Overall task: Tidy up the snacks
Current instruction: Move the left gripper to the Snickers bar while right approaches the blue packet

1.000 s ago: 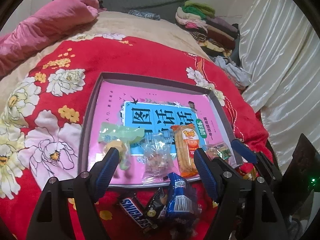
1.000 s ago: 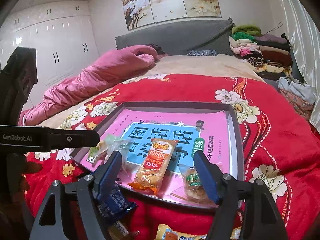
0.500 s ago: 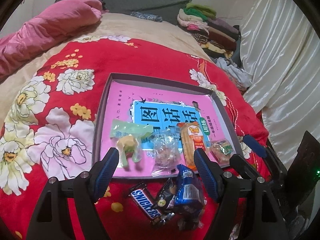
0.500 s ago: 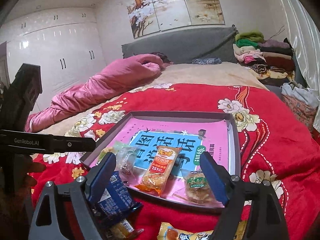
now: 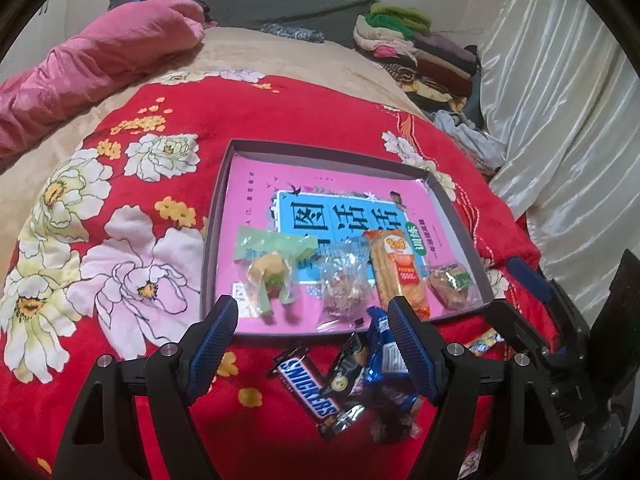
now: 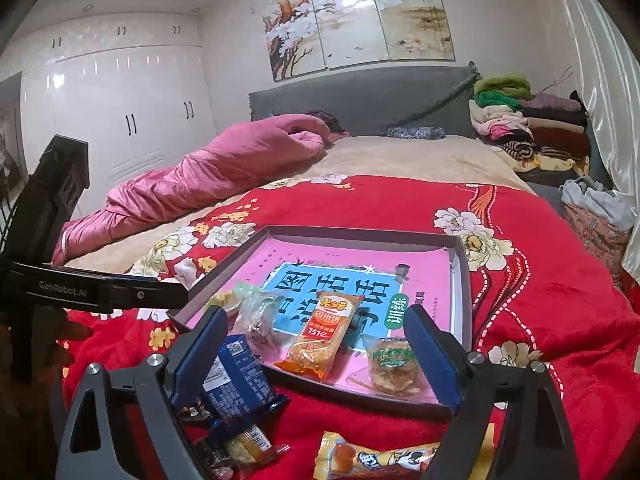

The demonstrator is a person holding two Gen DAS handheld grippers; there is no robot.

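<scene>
Bedroom, red floral blanket as work surface. Shallow grey tray mid-frame holds four wrapped snacks in row, evidently sorted. Loose Snickers bar, blue packet lower frame, unsorted. Left gripper spread, empty; right gripper jaws opening, nothing gripped.

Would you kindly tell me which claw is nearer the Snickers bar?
Left. The left claw hangs open just above the Snickers bar; the right claw, opening and empty, sits off beyond the tray's corner.
</scene>
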